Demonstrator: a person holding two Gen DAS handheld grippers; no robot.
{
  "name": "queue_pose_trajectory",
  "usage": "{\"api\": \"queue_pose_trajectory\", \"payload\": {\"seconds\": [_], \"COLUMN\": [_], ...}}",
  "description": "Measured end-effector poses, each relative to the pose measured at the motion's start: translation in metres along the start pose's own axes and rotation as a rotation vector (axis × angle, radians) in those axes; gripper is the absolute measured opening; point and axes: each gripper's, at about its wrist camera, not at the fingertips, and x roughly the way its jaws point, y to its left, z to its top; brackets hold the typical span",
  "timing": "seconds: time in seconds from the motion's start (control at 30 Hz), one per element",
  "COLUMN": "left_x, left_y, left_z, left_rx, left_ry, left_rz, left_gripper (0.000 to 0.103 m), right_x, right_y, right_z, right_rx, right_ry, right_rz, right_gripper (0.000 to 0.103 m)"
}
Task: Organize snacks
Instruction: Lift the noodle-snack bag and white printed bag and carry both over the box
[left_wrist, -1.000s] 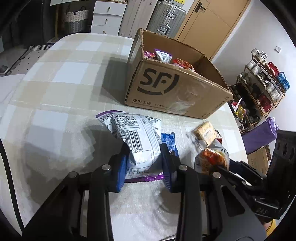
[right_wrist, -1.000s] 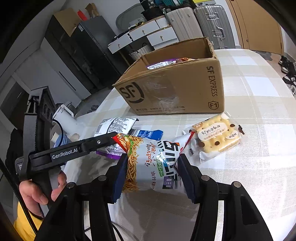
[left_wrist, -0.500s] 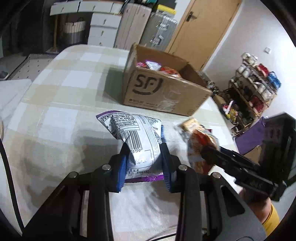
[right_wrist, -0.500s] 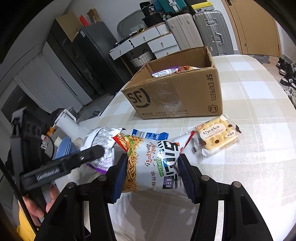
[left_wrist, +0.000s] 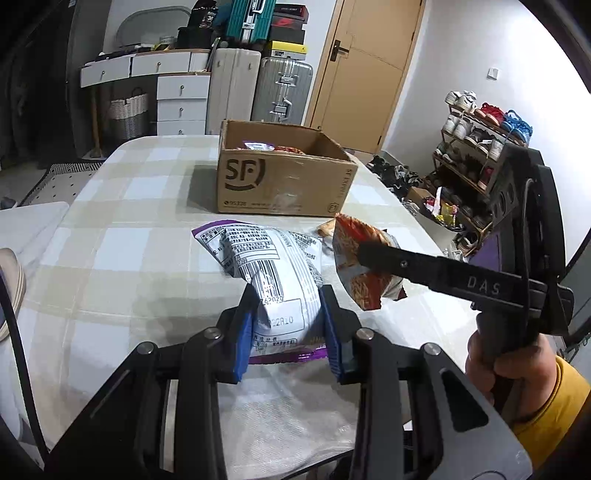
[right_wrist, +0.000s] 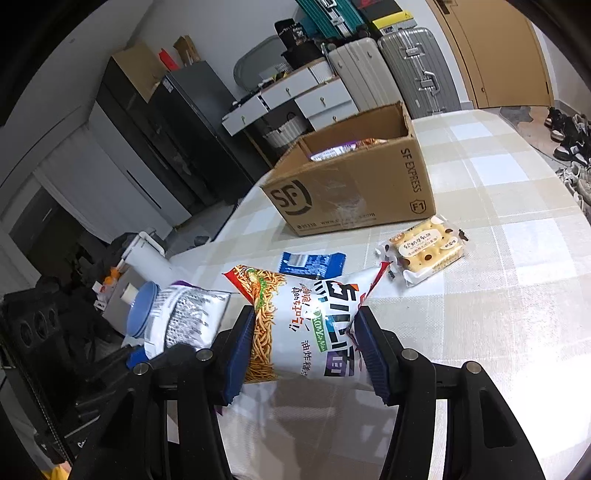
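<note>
Left wrist view: the left hand-held gripper (left_wrist: 288, 328) is clenched on a white and purple snack bag (left_wrist: 269, 266), its blue pads pressing both sides of the bag's near end; the bag is lifted off the checked bench (left_wrist: 110, 258).
Right wrist view: the right hand-held gripper (right_wrist: 306, 347) is grasping a noodle snack bag (right_wrist: 303, 325), one pad on each side of it, held up above the bench.
Beside it: in the left wrist view the noodle bag hangs just right of the white and purple bag, with the right gripper's black finger across it and a hand (left_wrist: 495, 365) in a yellow sleeve on the handle.
On the bench: a blue packet (right_wrist: 314, 264) and a wrapped biscuit pack (right_wrist: 424, 254) lie near each other, between the held bags and the box.
Box: an open cardboard box (left_wrist: 280, 184) stands farther back on the bench, upright, with snack packs already visible inside.
Background: suitcases (left_wrist: 280, 88), white drawers and a shoe rack (left_wrist: 476, 147) stand beyond the bench.
</note>
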Motion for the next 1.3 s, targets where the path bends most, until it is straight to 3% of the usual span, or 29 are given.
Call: {"api": "queue_pose_trajectory", "payload": {"seconds": [0.17,0.37,0.7,1.03,1.3], "left_x": [-0.013,-0.026,-0.013,0.078,0.184], "left_y": [0.004,0.014,0.019,0.028,0.031], "left_z": [0.015,0.053,0.152,0.251,0.284], "left_rx": [-0.044,-0.045,-0.011,-0.002,0.028], "left_ry": [-0.02,-0.051,-0.085,-0.034,0.076], "left_rz": [-0.044,-0.052,-0.042,-0.03,-0.001], "left_gripper": [0.03,0.03,0.03,0.03,0.03], "right_x": [-0.021,-0.043,-0.044,-0.002,0.052], "right_y": [0.001,0.002,0.018,0.002,-0.032], "right_z": [0.009,0.047,0.134,0.205,0.22], "right_rx": [0.005,0.021,-0.011,0.025,0.105], "right_ry": [-0.041,-0.094,-0.163,-0.148,-0.085], "right_rz": [0.001,0.018,0.011,0.02,0.046], "right_gripper": [0.055,0.055,0.055,0.055,0.055]}}
